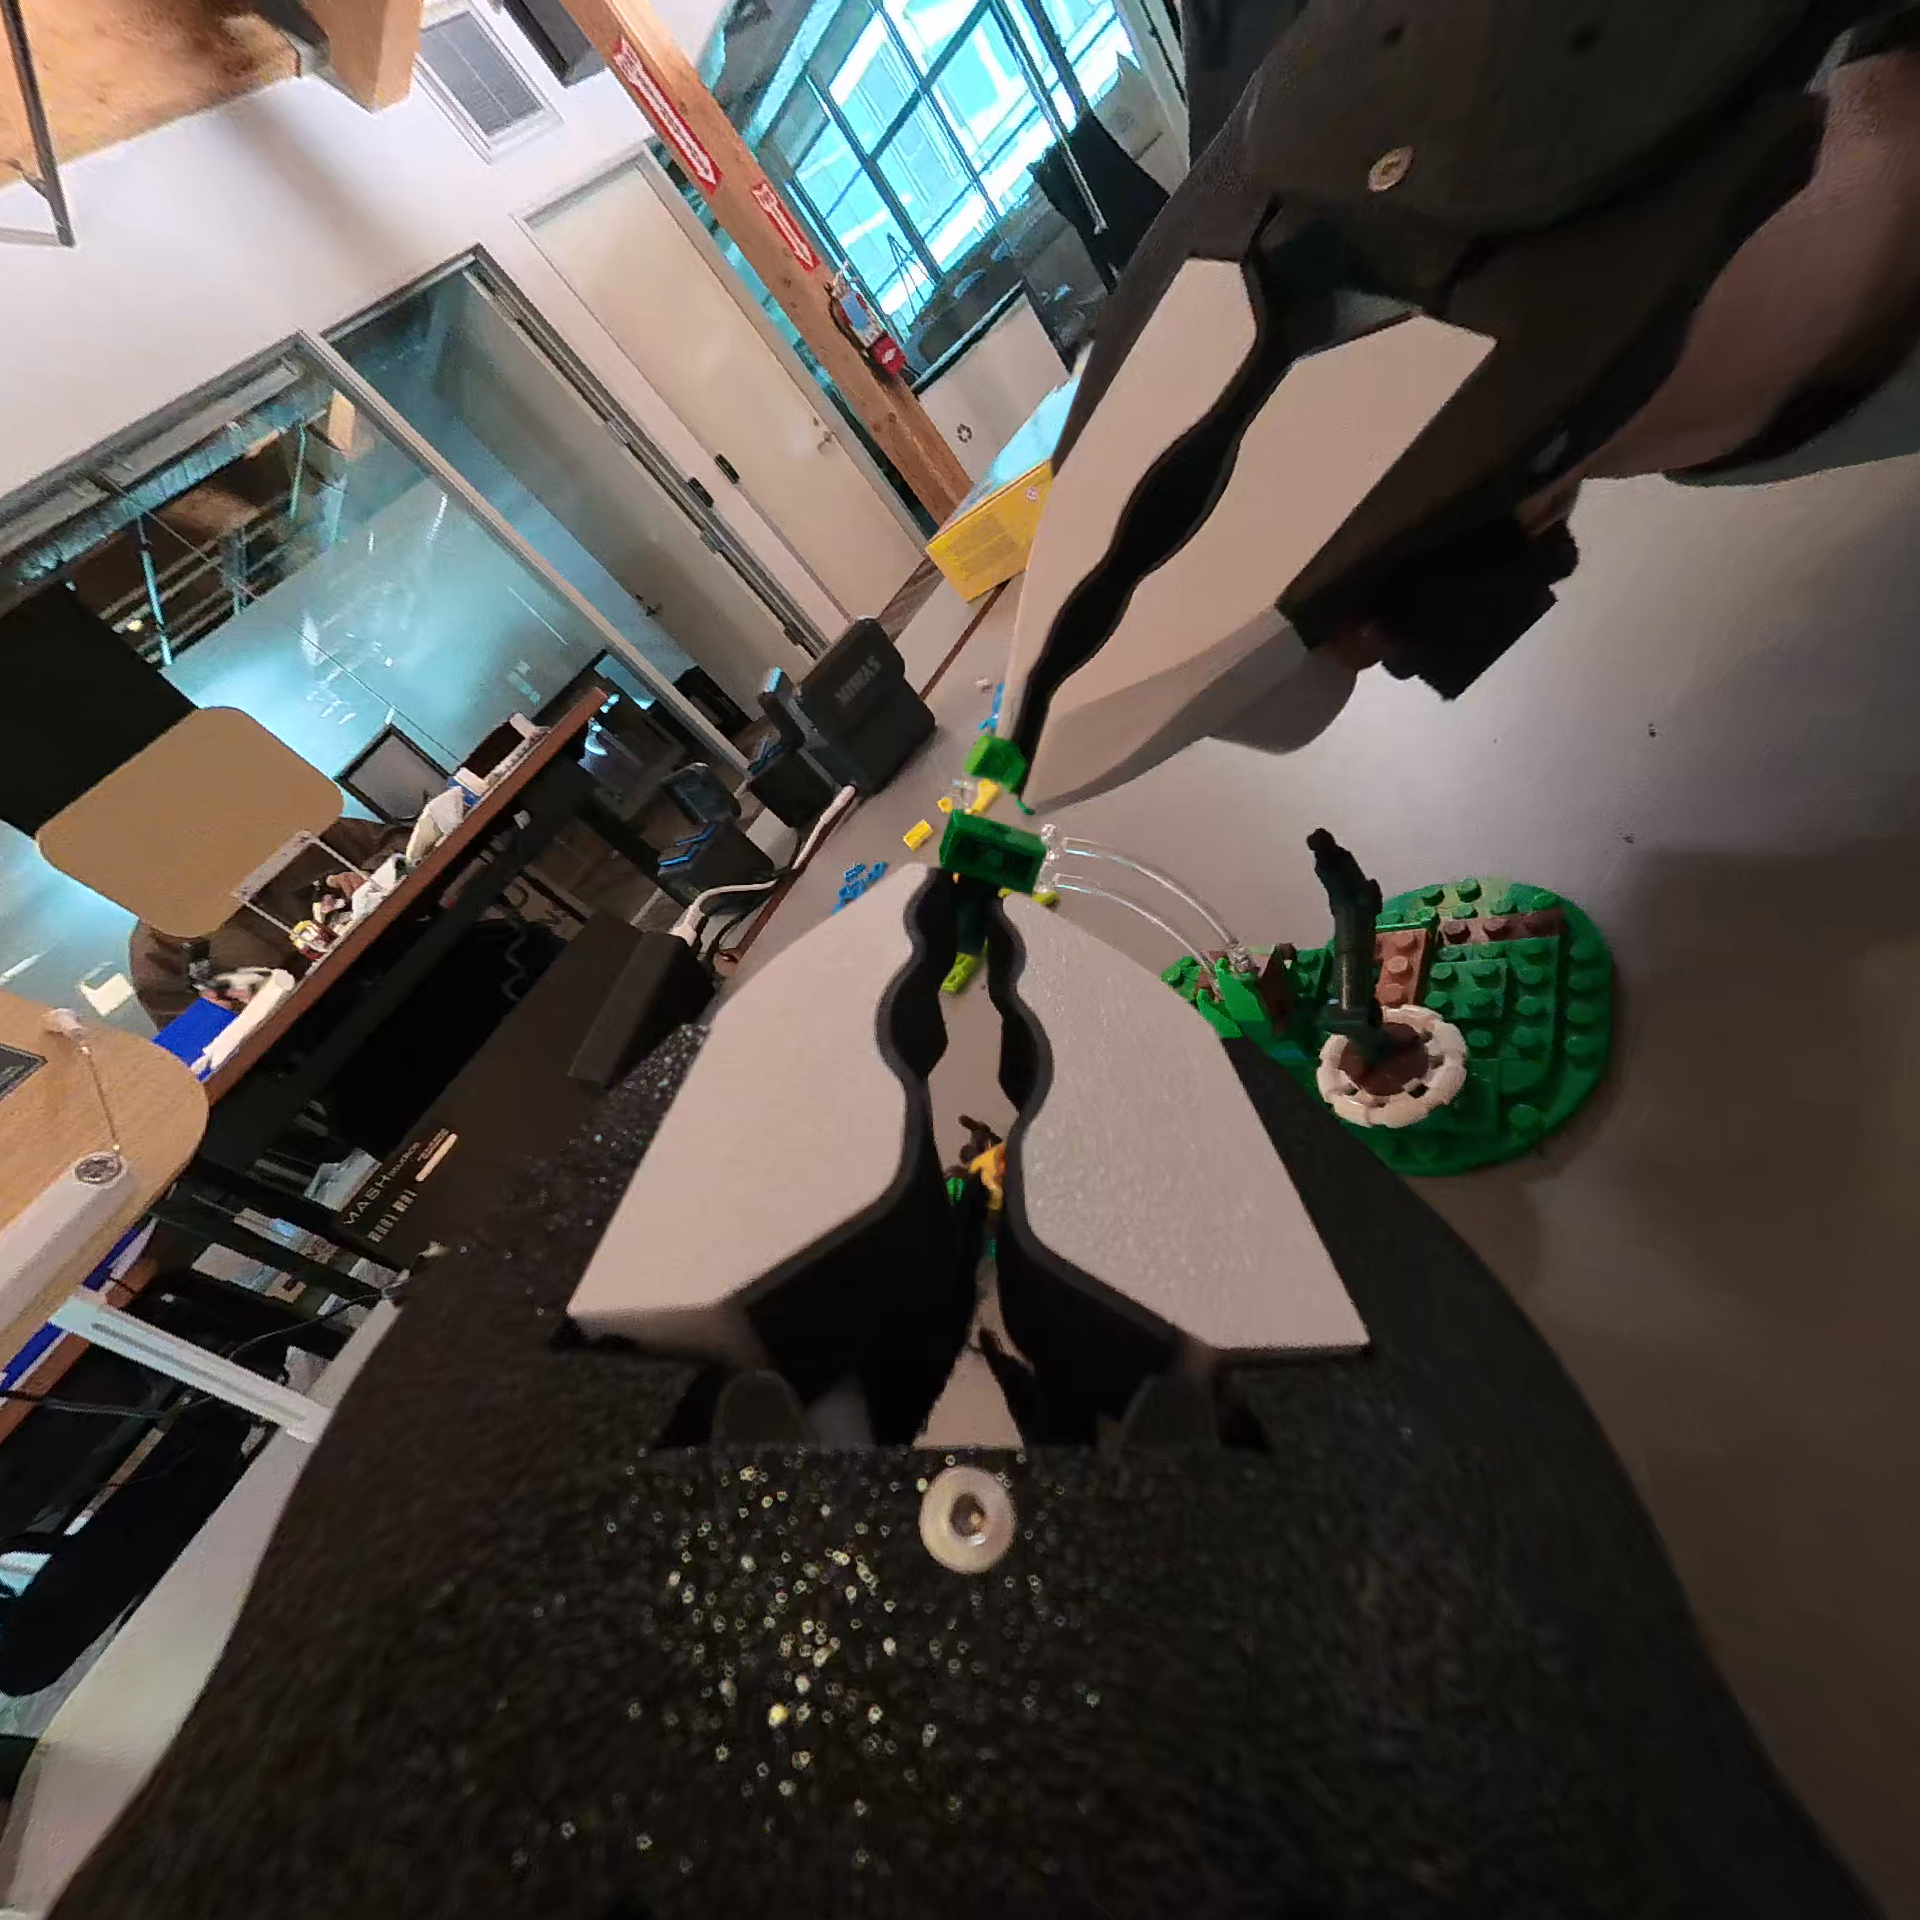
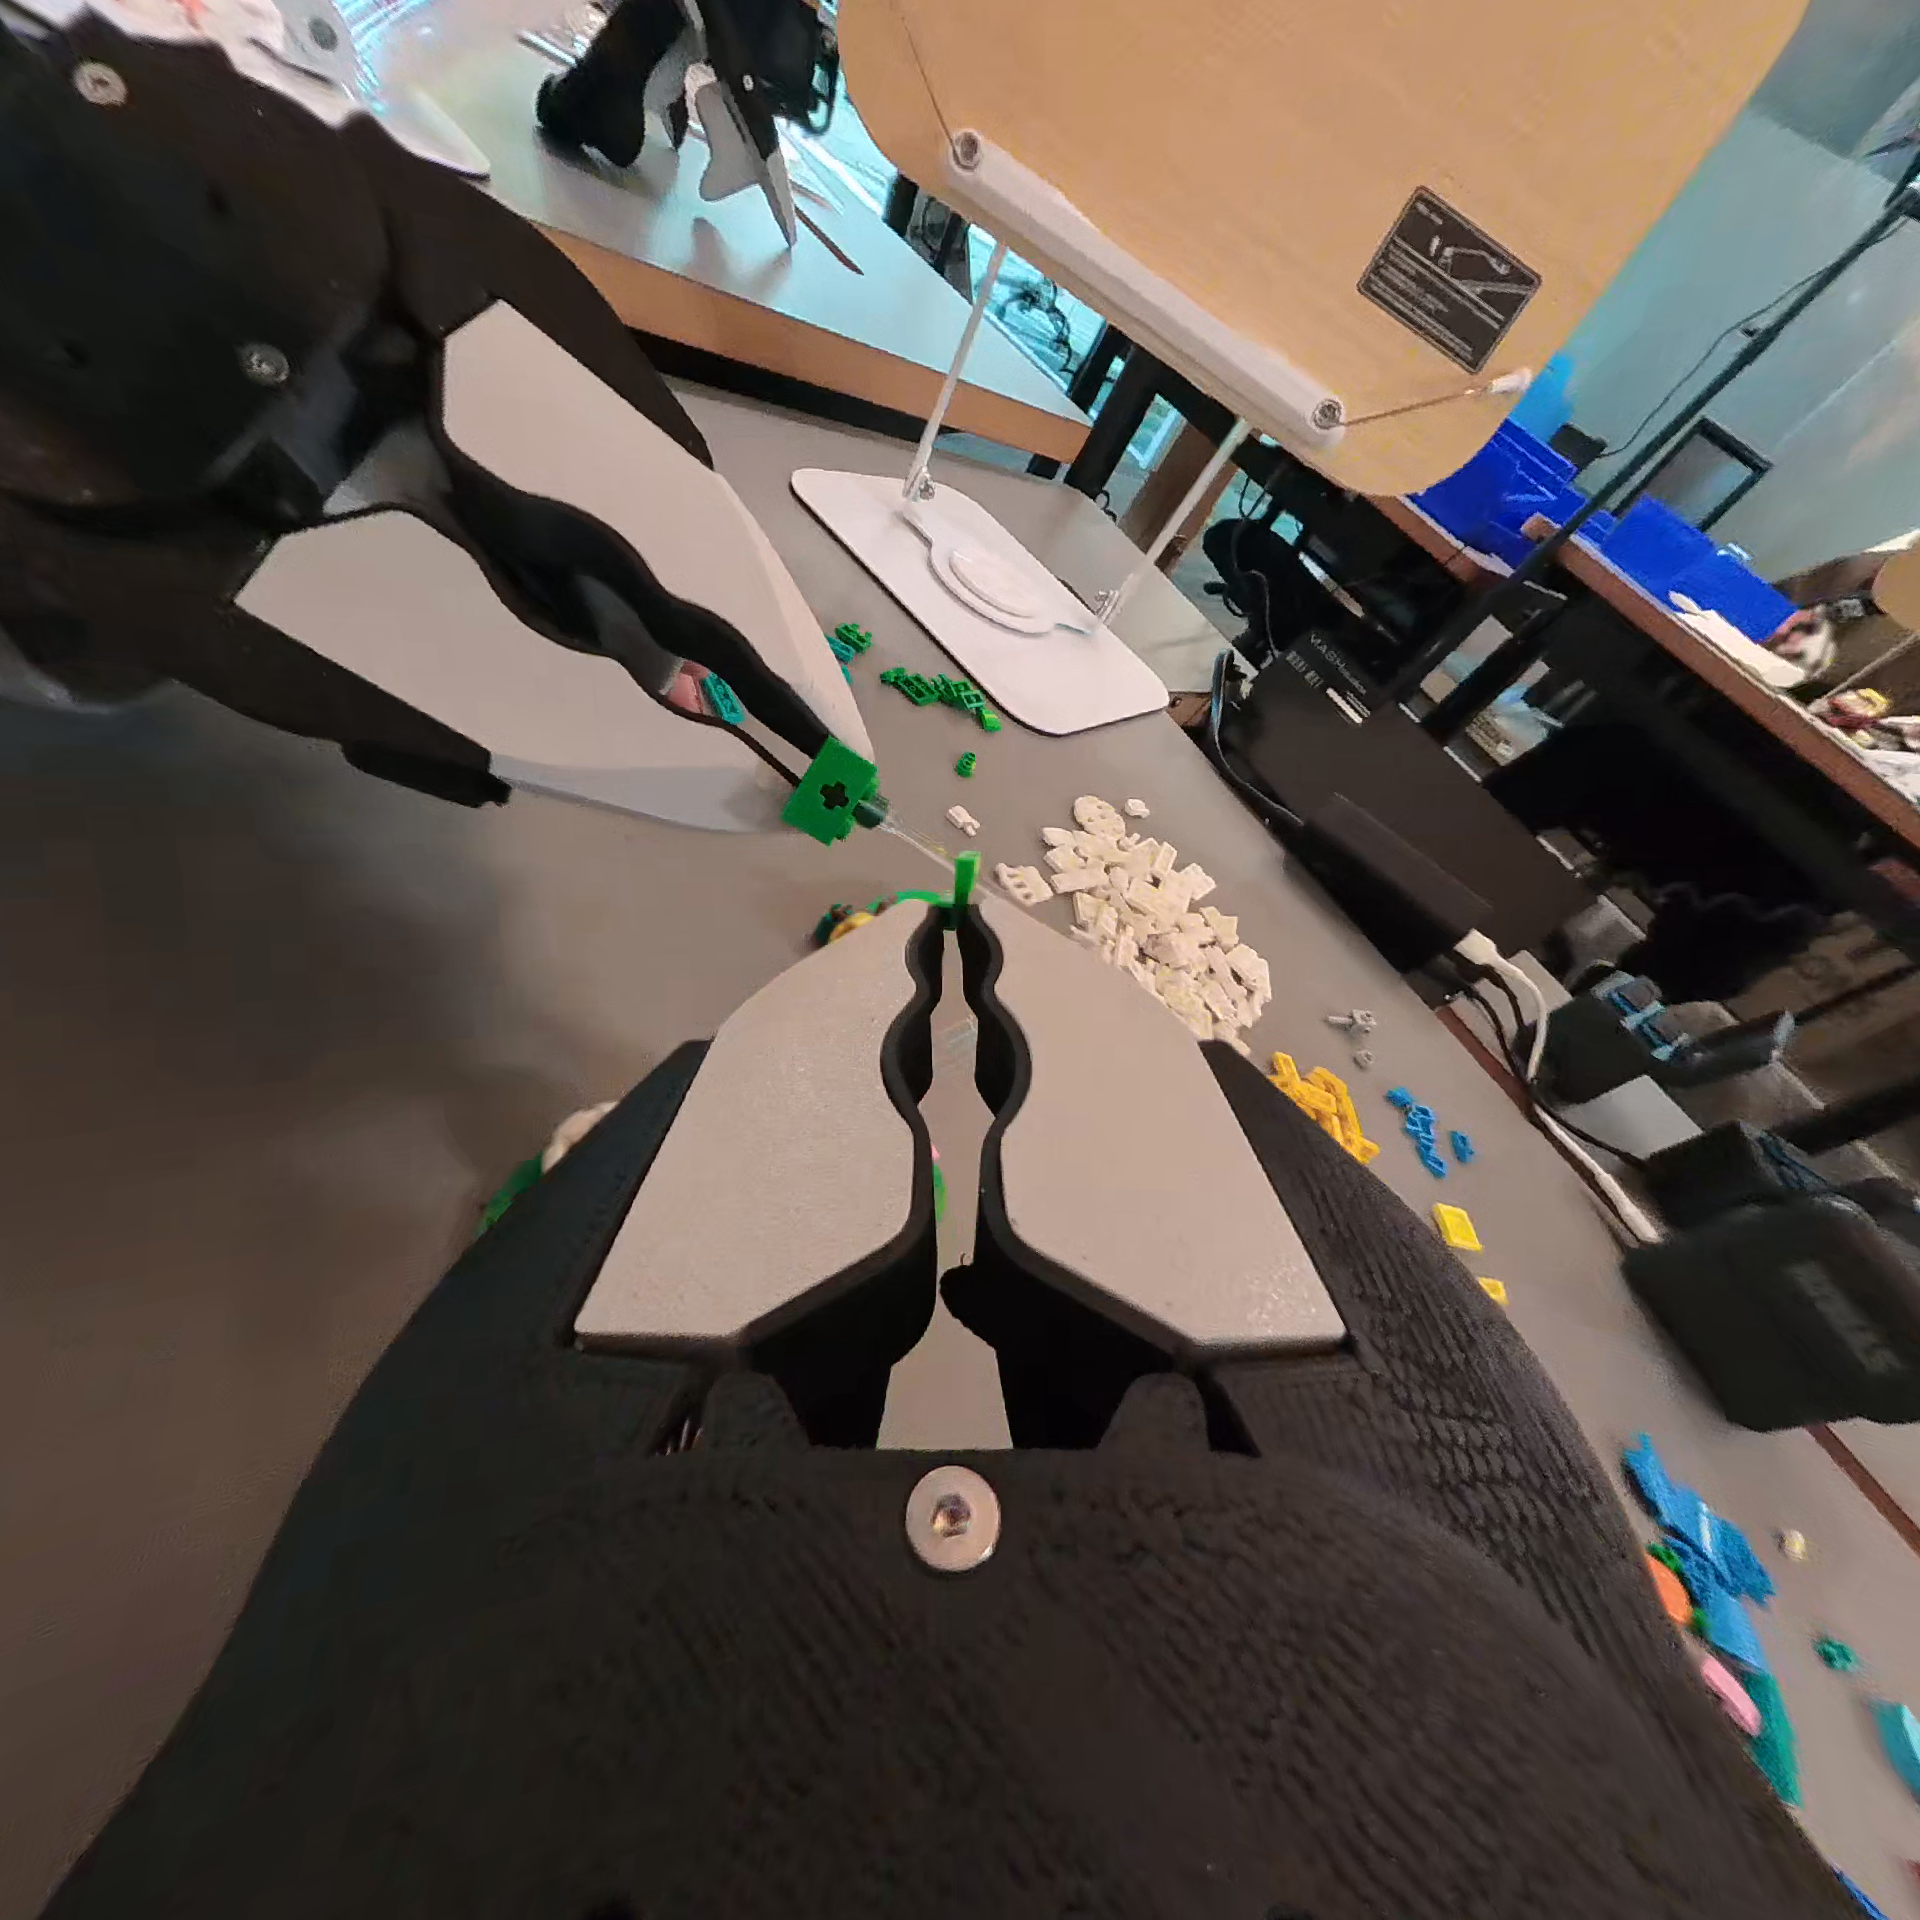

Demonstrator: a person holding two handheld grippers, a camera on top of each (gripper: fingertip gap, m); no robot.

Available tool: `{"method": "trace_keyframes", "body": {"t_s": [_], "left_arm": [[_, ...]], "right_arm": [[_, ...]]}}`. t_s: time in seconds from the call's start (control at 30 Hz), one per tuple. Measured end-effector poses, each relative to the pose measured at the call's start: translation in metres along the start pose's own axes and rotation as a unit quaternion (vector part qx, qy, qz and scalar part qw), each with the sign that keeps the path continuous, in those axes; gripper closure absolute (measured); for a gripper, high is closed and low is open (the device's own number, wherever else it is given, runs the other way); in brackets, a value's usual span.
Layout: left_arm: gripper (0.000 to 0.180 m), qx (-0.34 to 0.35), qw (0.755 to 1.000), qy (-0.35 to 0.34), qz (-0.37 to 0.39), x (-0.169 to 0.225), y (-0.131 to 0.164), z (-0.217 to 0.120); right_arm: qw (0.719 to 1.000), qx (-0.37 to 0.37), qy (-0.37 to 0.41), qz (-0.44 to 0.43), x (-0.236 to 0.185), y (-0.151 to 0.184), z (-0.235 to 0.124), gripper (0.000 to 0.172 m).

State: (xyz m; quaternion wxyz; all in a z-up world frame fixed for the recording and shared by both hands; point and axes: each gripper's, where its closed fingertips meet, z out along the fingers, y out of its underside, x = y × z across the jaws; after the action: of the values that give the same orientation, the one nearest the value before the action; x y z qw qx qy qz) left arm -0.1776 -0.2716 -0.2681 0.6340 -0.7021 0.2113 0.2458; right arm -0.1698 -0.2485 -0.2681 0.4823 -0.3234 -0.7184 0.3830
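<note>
My left gripper (image 1: pixel 968 888) is shut on a green brick (image 1: pixel 992 854) at its fingertips. The brick has a cross-shaped hole, seen in the right wrist view (image 2: pixel 831 795). Two clear curved rods (image 1: pixel 1132 883) run from the brick to the edge of a round green baseplate (image 1: pixel 1507 1039). The plate carries brown bricks and a dark green stem (image 1: pixel 1351 935) standing in a white ring (image 1: pixel 1392 1075). My right gripper (image 2: pixel 951 914) is shut on a small thin green piece (image 2: pixel 964 878), held close in front of the green brick. Its tips also show in the left wrist view (image 1: pixel 1029 795).
The grey table (image 2: pixel 312 935) holds a pile of white pieces (image 2: pixel 1153 914), yellow pieces (image 2: pixel 1325 1112), blue pieces (image 2: pixel 1429 1127) and loose green bricks (image 2: pixel 940 691). A white lamp base (image 2: pixel 987 592) stands behind. Black boxes (image 2: pixel 1403 831) line the table's edge, and a yellow box (image 1: pixel 987 540) stands far off. Both grippers' tips are close together, under 4 cm apart.
</note>
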Motion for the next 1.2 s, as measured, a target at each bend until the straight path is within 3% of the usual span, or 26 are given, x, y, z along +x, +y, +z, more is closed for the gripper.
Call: {"method": "trace_keyframes", "body": {"t_s": [0.1,0.2,0.3,0.47,0.63,0.77,0.9,1.07,1.2], "left_arm": [[0.173,-0.02,1.0,-0.017,-0.014,-0.006,0.011,0.003],[0.173,-0.036,0.994,-0.099,0.003,-0.032,0.02,-0.002],[0.173,-0.019,0.985,-0.163,-0.056,-0.062,0.028,-0.013],[0.173,0.031,0.937,-0.299,-0.179,-0.131,0.048,-0.057],[0.174,0.05,0.889,-0.397,-0.224,-0.181,0.073,-0.107],[0.173,0.061,0.876,-0.408,-0.249,-0.19,0.085,-0.117],[0.173,0.055,0.883,-0.405,-0.232,-0.19,0.086,-0.115],[0.173,0.063,0.887,-0.392,-0.234,-0.188,0.083,-0.11],[0.173,0.066,0.893,-0.375,-0.239,-0.184,0.081,-0.105]], "right_arm": [[0.999,-0.019,0.019,-0.024,0.007,0.009,0.0,0.169],[0.998,-0.043,0.026,-0.027,0.016,0.021,0.003,0.169],[0.998,-0.06,0.006,0.002,0.024,0.034,0.014,0.169],[0.995,-0.059,-0.068,-0.045,0.034,0.028,0.048,0.169],[0.968,-0.057,-0.223,-0.101,0.023,0.002,0.119,0.168],[0.941,-0.093,-0.292,-0.143,0.012,-0.003,0.183,0.168],[0.918,-0.143,-0.328,-0.17,0.0,0.01,0.229,0.168],[0.903,-0.172,-0.329,-0.218,-0.01,0.022,0.254,0.168],[0.901,-0.176,-0.329,-0.222,-0.015,0.023,0.256,0.15]]}}
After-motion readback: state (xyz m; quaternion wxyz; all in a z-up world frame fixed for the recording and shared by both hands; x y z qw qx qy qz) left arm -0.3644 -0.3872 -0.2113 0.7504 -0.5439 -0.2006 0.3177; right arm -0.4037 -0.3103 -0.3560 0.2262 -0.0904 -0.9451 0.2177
